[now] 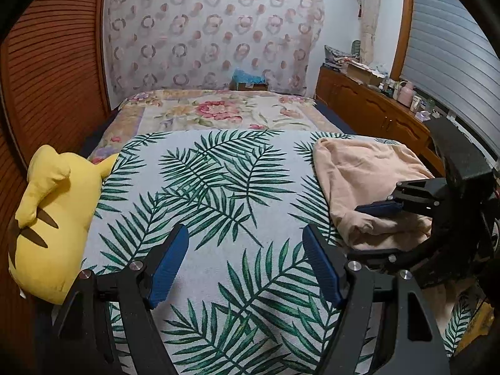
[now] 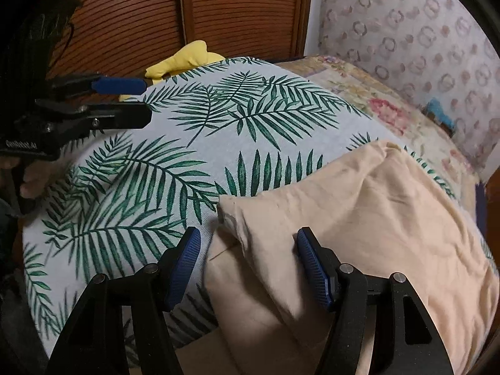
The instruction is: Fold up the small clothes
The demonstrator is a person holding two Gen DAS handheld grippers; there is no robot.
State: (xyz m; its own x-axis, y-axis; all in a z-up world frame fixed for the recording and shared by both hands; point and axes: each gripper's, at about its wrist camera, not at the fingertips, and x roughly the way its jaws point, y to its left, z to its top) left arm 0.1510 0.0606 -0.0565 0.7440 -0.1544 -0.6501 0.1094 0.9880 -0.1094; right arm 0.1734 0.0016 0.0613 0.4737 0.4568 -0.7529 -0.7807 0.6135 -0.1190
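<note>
Right gripper (image 2: 247,265): jaws partly open, straddling the near bunched edge of the peach garment (image 2: 359,212); whether the pads press on the cloth cannot be told.

Peach garment: crumpled in a heap directly ahead of the right gripper, on the palm-leaf cloth (image 2: 193,143); no fold is seen, so the task is judged barely begun, with spreading and all folds left.

Left gripper (image 1: 245,265): jaws wide apart, nothing held, hovering over bare palm-leaf cloth, the garment to its right.

Yellow plush toy (image 1: 50,218): to the left gripper's left, clear of the work.

Floral bedspread (image 1: 218,109): beyond, unobstructing.
</note>
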